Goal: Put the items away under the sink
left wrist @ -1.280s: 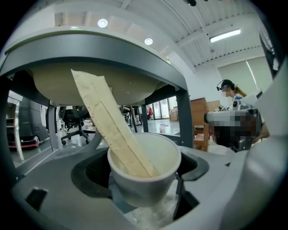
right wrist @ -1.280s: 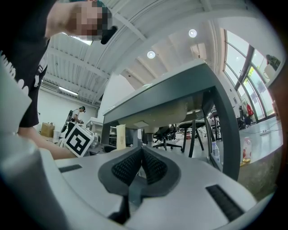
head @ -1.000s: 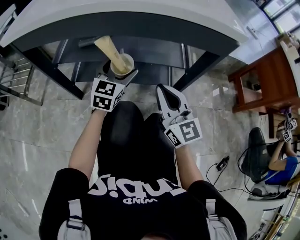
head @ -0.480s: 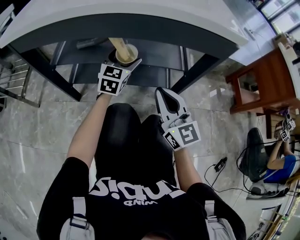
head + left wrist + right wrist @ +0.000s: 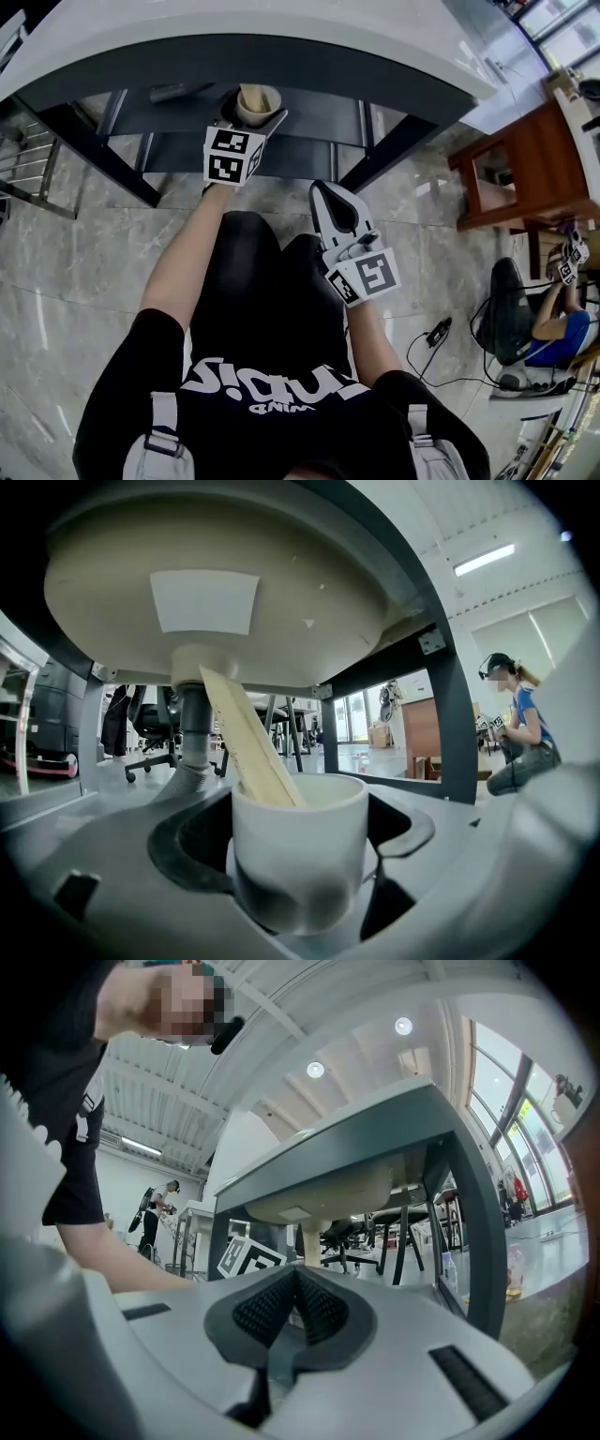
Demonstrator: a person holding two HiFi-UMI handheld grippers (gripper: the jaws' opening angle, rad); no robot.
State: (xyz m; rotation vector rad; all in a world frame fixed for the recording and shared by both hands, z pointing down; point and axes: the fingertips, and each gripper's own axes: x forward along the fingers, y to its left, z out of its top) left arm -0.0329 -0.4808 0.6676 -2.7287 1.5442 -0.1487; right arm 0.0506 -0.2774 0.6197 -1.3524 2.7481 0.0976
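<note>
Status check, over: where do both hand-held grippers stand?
Left hand-held gripper shut on white cup, wooden stick inside. Right hand-held gripper shut, empty. Cup under sink basin; drain pipe close behind.

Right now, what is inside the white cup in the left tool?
A flat pale wooden stick leans out of the white round cup. Its lower end and the cup's bottom are hidden.

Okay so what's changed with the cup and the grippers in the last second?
The left gripper, shut on the white cup holding a wooden stick, moved forward and carried it further under the sink basin. The countertop now hides most of the stick in the head view. Nothing was let go. The right gripper stayed shut, empty, roughly in place.
</note>
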